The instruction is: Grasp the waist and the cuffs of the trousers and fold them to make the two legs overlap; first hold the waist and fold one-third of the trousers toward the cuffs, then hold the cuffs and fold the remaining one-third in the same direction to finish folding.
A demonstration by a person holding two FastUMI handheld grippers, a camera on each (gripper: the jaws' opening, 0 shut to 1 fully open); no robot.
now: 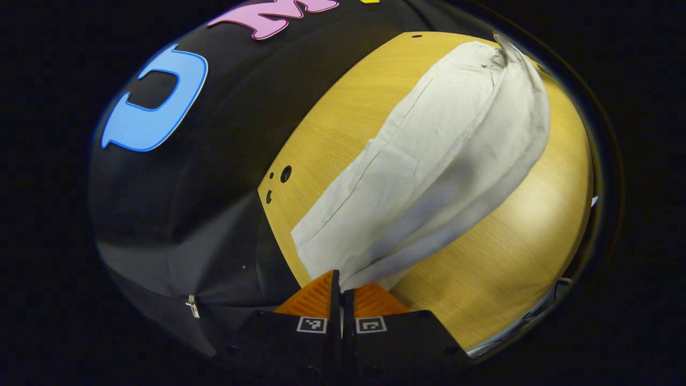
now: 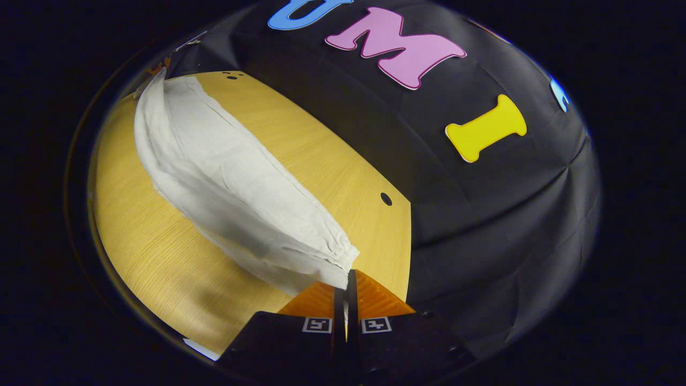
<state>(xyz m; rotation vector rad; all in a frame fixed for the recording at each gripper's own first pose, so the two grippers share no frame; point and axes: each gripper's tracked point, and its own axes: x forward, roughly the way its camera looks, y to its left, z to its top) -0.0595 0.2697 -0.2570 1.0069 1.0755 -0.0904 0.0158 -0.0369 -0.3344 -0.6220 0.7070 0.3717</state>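
The light grey trousers (image 1: 429, 161) are stretched lengthwise over the wooden table (image 1: 509, 257), legs lying one over the other, with the near edge lifted and casting a shadow. In the left gripper view my left gripper (image 1: 341, 281) is shut on the plain hemmed end of the cloth. In the right gripper view the trousers (image 2: 230, 182) run away to the upper left, and my right gripper (image 2: 348, 279) is shut on the gathered, elastic end. The far end of the cloth rises to a pinched point (image 1: 504, 48) in the left gripper view.
The table (image 2: 161, 252) has small round holes (image 1: 285, 173) near its far edge, one hole (image 2: 386, 199) showing in the right gripper view. The black booth wall (image 2: 482, 214) stands right behind the table's back edge.
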